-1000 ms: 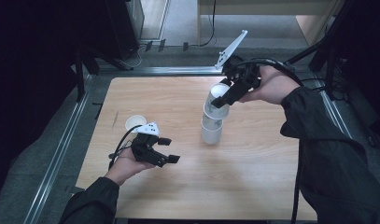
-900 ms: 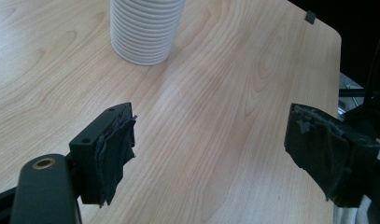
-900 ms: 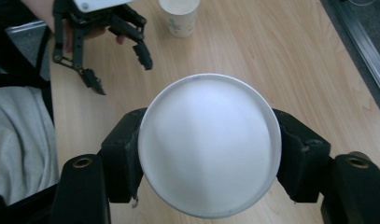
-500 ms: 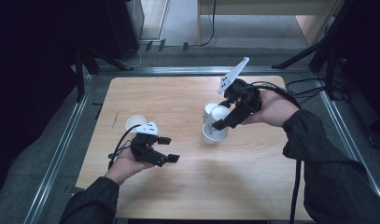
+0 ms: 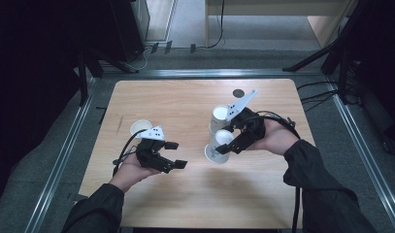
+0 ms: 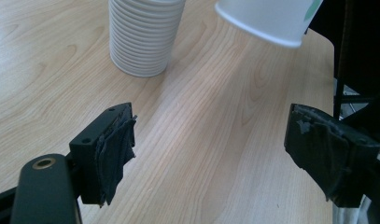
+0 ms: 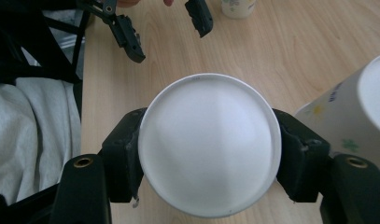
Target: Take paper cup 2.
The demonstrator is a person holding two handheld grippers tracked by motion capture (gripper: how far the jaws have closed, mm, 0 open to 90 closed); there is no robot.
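The right gripper [image 5: 227, 144] holds a white paper cup [image 5: 217, 148] between its two jaws, which have just been closing a little on its sides. The cup is tilted, with its base towards the gripper and its open mouth down towards the worktop [image 5: 185, 104], right of the middle. The stack of cups [image 5: 218, 118] stands upright just behind it. The right hand [image 5: 272, 138] reaches in from the right edge. The left gripper [image 5: 172, 155] rests near the left edge, its jaws open and empty, pointing to the right.
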